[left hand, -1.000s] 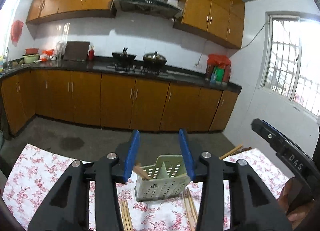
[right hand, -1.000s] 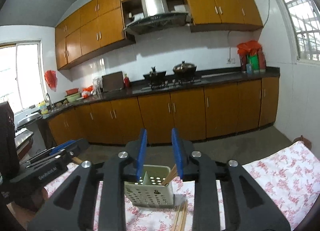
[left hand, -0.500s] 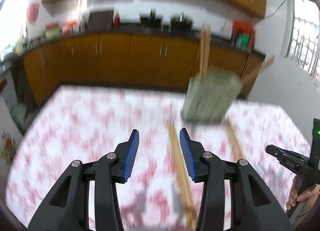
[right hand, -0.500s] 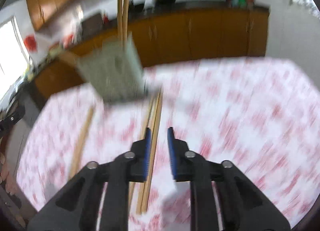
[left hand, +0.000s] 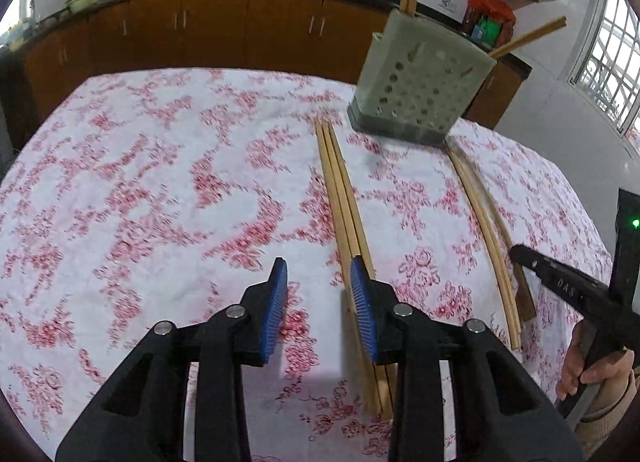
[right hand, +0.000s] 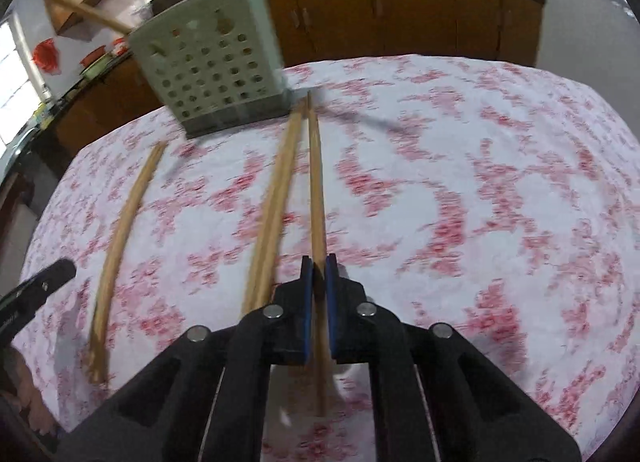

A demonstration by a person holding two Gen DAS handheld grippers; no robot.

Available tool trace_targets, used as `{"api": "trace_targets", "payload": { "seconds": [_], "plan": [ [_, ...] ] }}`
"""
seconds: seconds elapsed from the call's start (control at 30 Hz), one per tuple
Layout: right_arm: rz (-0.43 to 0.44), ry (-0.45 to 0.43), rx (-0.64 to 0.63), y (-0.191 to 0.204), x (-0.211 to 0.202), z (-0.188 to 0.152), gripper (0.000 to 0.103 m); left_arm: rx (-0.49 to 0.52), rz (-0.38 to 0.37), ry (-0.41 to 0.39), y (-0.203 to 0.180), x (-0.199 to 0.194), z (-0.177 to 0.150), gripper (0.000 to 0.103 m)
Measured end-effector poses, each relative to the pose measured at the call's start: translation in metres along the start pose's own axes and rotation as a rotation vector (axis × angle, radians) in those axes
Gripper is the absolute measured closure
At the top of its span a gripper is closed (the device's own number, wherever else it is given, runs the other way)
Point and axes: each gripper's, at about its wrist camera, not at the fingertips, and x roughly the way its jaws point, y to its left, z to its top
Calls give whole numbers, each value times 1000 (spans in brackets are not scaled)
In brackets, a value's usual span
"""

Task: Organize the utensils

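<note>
Grippers down among chopsticks on floral cloth

Right gripper point(right hand: 314, 262): blue pads pinched shut on one long wooden chopstick point(right hand: 317, 190). Left gripper point(left hand: 319, 268): jaws closing, nothing between, wooden chopstick bundle point(left hand: 340, 190) just right of them. Ahead, pale green perforated plastic utensil holder point(left hand: 416, 86) standing on red-rose white tablecloth point(left hand: 160, 182), chopsticks already inside.

Each view looks forward and steeply down along its own gripper's fingers, close above the floral tablecloth point(left hand: 168, 182); the left wrist view sits left of the perforated holder point(left hand: 420, 90), seen at upper right; the right wrist view, somewhat blurred, shows that holder point(right hand: 212, 70) at upper left; both share the chopsticks point(left hand: 344, 206) and apparently the same kitchen cabinets point(right hand: 400, 18) behind.
</note>
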Motion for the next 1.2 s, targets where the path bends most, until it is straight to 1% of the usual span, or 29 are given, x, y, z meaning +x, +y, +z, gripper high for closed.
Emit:
{"api": "trace_targets", "payload": {
  "seconds": [0.17, 0.3, 0.43, 0.47, 0.57, 0.6, 0.63, 0.7, 0.77, 0.83, 0.93, 1.03, 1.13, 1.2],
  "plan": [
    [1, -2, 7, -6, -2, 1, 95, 12, -19, 37, -6, 10, -7, 80],
    [0, -6, 4, -5, -2, 1, 95, 35, -16, 53, -12, 15, -10, 83],
    [-15, -9, -15, -4, -4, -1, 95, 73, 15, 52, -19, 15, -12, 85],
    [-18, -10, -20, -3, -5, -2, 95, 86, 36, 50, -21, 16, -12, 88],
    [-4, -10, -43, 1, -7, -5, 91, 100, 63, 44, -23, 17, -12, 90],
    [-11, -15, -56, 3, -8, -7, 90, 99, 67, 44, -22, 18, -11, 94],
    [-17, -19, -69, 4, -8, -7, 90, 92, 76, 43, -19, 19, -8, 95],
    [-25, -23, -73, 4, -6, -6, 94, 84, 88, 41, -12, 22, -1, 95],
    [-36, -33, -55, -3, -6, -3, 94, 58, 128, 36, 4, 25, 8, 95],
    [-65, -49, -33, -13, -5, 1, 95, 15, 157, 31, 25, 26, 18, 95],
    [-85, -63, -8, -25, -4, 5, 95, -22, 166, 25, 47, 26, 24, 95],
    [-83, -61, -3, -26, -4, 6, 95, -29, 159, 4, 53, 25, 24, 95],
    [-90, -59, -9, -24, -3, 7, 94, -1, 186, -21, 48, 25, 20, 95],
    [-87, -59, -7, -25, -3, 7, 94, -5, 183, -20, 48, 26, 20, 95]
  ]
}}
